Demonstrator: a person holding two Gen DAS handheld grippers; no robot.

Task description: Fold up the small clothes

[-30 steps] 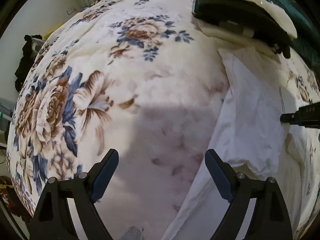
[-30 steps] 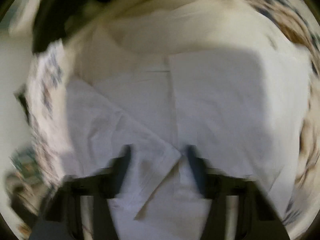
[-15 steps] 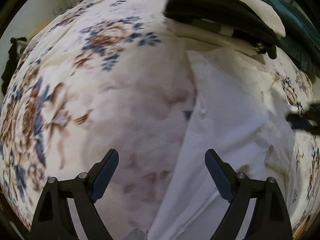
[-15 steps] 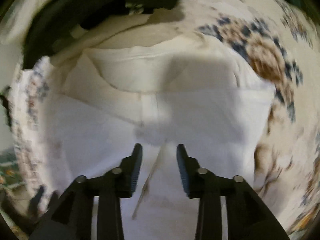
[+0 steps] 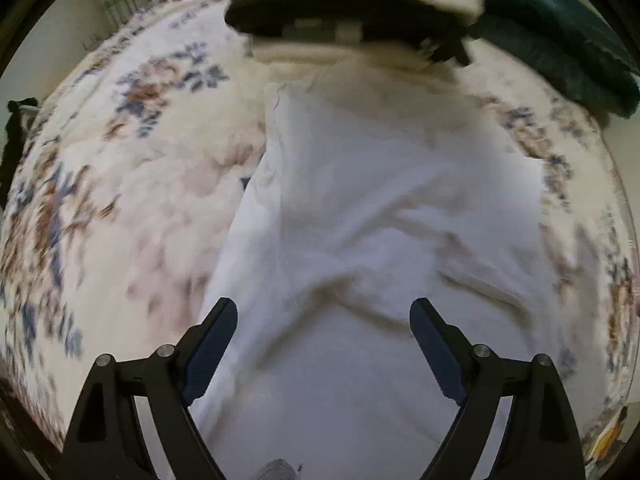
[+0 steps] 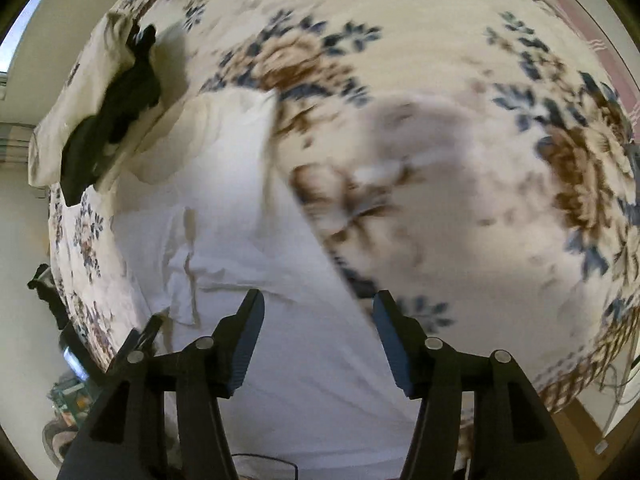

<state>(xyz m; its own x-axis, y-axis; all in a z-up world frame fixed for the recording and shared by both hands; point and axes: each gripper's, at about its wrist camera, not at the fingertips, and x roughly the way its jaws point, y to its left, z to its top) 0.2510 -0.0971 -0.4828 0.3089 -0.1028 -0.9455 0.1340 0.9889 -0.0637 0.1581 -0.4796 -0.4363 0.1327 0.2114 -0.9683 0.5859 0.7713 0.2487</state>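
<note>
**Both claws are open over the white shirt**

Your left claw (image 5: 324,344) is hanging wide open, holding nothing. The white shirt (image 5: 380,208) is lying right under it, a bit crumpled, on the flowery blanket (image 5: 120,184). Farther back, a pile of dark and cream clothes (image 5: 344,20) is sitting just past the shirt, with a green cloth (image 5: 560,32) beside it.

Your right claw (image 6: 318,340) is also hanging open and empty. The shirt's edge (image 6: 248,248) is lying below and to its left, and the blanket (image 6: 460,160) is spreading out beyond.

Left tool (image 5: 324,344), right tool (image 6: 318,338) agape
</note>
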